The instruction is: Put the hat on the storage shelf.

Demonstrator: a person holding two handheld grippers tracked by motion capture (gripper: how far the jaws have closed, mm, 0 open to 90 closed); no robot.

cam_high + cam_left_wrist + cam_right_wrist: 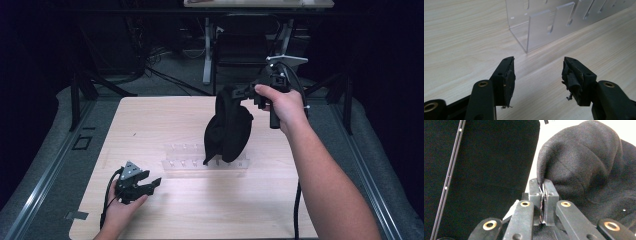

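1. Hanging from the right tongs [248, 93], the black cloth [228, 127] is lifted over the far right part of the worktop [150, 120]; the jaws are pressed together on a fold of its top edge [541, 182].
2. Its lower end reaches the clear acrylic rack [185, 161], which stands at the middle of the worktop, probably so that the cloth can go onto it.
3. The left tongs [150, 186] rest low at the near left, jaws wide and empty, pointing at the corner of the rack [529, 37], perhaps ready to help.

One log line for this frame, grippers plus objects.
right gripper: shut on black cloth, lifted over clear rack | left gripper: open, low over table
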